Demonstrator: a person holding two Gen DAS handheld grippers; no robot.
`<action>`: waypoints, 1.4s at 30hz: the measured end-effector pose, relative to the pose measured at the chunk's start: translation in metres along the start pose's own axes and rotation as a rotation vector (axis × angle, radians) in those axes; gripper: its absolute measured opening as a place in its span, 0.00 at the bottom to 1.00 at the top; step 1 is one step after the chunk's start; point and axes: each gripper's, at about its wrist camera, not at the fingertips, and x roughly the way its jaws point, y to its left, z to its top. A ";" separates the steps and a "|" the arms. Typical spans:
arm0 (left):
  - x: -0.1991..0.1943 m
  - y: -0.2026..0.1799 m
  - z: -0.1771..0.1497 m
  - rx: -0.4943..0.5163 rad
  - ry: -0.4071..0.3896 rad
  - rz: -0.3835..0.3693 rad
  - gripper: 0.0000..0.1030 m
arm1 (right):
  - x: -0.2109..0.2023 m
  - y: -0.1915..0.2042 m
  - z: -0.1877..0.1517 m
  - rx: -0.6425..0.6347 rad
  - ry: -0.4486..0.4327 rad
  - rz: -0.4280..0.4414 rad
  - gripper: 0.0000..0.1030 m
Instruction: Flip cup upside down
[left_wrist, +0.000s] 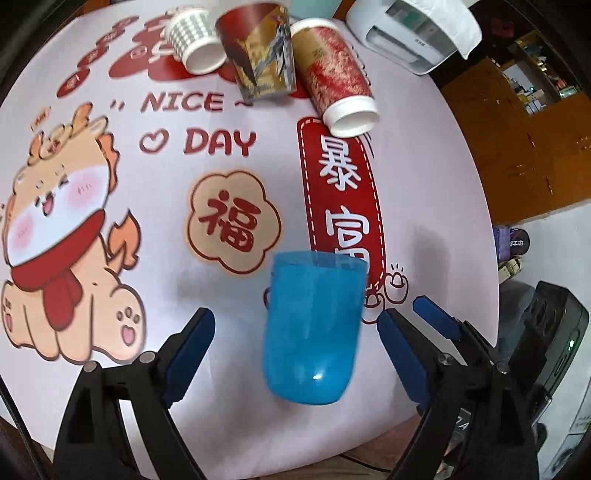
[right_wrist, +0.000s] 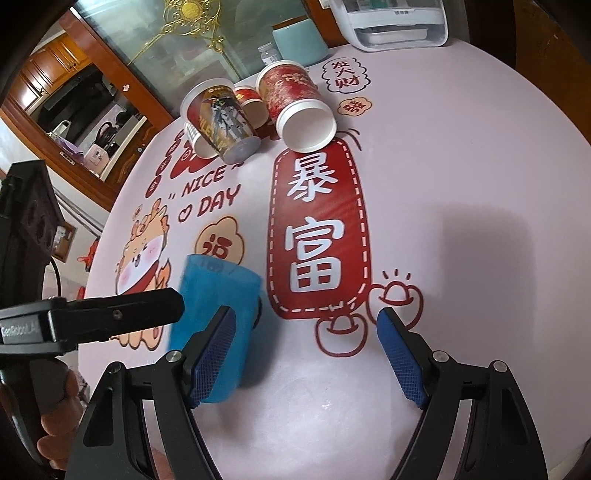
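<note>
Printed cloth with a cartoon dragon and red lettering covers the table (left_wrist: 424, 192), and at its far edge a cluster of paper cups (left_wrist: 258, 55) lies tumbled near a white appliance (left_wrist: 413, 33).

We have the blue cup (left_wrist: 310, 328) in the near middle, between the fingers of the left hand-held gripper (left_wrist: 295, 350). Its image is smeared, so we cannot tell whether it rests on the cloth or is tipping; its rounded closed end points toward us and its mouth away. Our left hand-held gripper is spread wide, neither pad touching the cup. Our right hand-held gripper (right_wrist: 306, 350) is also spread apart and holds nothing; in the right wrist view the cup sits just beside its left finger.

To do this step well, we judge we should let the cup settle first, then centre the left fingers on its mid-body, where the wall looks straightest. We should close gently, since thin translucent plastic likely flexes and slips. Then we lift clear of the cloth, roll the wrist until the mouth faces down, and lower it squarely so the rim lands flat. We should keep the right hand-held gripper well clear of the swing.
</note>
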 end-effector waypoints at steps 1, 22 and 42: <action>-0.005 0.002 -0.001 0.009 -0.016 0.006 0.87 | 0.000 0.001 0.001 0.001 0.003 0.006 0.78; -0.006 0.028 -0.018 0.171 -0.103 0.120 0.87 | 0.046 0.003 0.032 0.065 0.303 0.120 0.79; -0.007 0.044 -0.013 0.160 -0.103 0.134 0.87 | 0.078 0.016 0.036 0.088 0.439 0.232 0.65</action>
